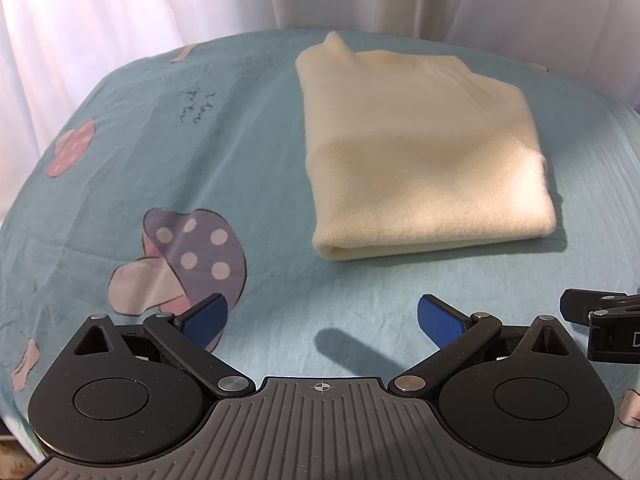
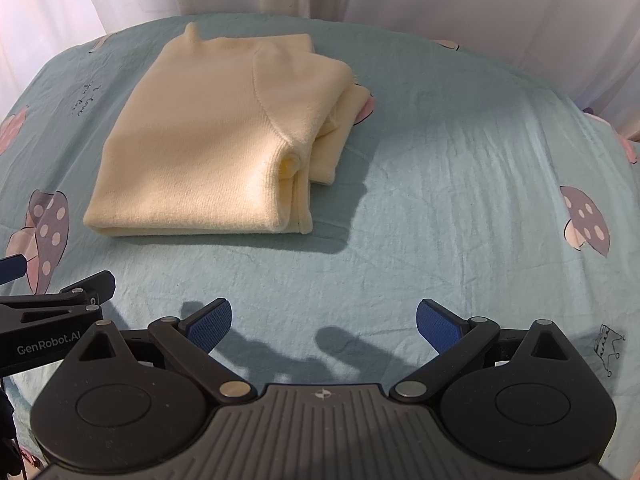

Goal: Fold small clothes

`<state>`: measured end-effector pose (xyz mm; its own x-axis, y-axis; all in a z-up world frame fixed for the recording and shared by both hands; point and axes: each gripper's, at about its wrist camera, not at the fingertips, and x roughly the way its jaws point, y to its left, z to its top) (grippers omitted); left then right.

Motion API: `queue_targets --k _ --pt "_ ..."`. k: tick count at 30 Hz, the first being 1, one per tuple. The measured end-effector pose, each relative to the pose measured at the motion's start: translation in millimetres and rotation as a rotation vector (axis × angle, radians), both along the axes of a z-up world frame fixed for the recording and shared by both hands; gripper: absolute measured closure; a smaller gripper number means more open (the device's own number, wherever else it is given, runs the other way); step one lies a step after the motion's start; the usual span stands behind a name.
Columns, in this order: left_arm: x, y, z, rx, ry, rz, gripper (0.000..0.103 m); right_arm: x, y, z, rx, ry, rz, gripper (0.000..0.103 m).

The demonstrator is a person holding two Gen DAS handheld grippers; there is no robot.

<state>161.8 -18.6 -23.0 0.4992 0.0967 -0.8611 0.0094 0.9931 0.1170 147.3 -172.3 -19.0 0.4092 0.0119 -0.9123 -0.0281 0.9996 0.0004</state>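
Hovering: left claw [image 1: 322,322] spread | right claw [image 2: 324,322] spread | sweater [image 2: 208,140] folded

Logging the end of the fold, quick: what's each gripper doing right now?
Left gripper: open, holding nothing, short of the folded cream garment.
Right gripper: open, holding nothing, over the teal sheet.
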Motion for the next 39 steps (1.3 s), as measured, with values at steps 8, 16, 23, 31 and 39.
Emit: queue_targets --k 8,16,23,31,39 --pt "1 0 0 -0.006 0.006 -0.001 0.000 1 -1 0 0.002 0.000 -0.002 0.004" --pt "4 1 0 -0.021 0.014 0.005 0.000 1 -2 0 0.003 0.001 -0.002 0.004" --pt "1 1 -1 -0.028 0.000 -0.013 0.000 2 -4 -1 0.001 0.003 -0.008 0.004" --pt "0 -3 -2 -0.015 0.016 -0.043 0.000 1 -2 0 -0.015 -0.004 -0.012 0.004" --pt "-3 -6 -1 0.011 0.014 -0.052 0.000 0 -1 1 -0.025 -0.007 -0.009 0.004"
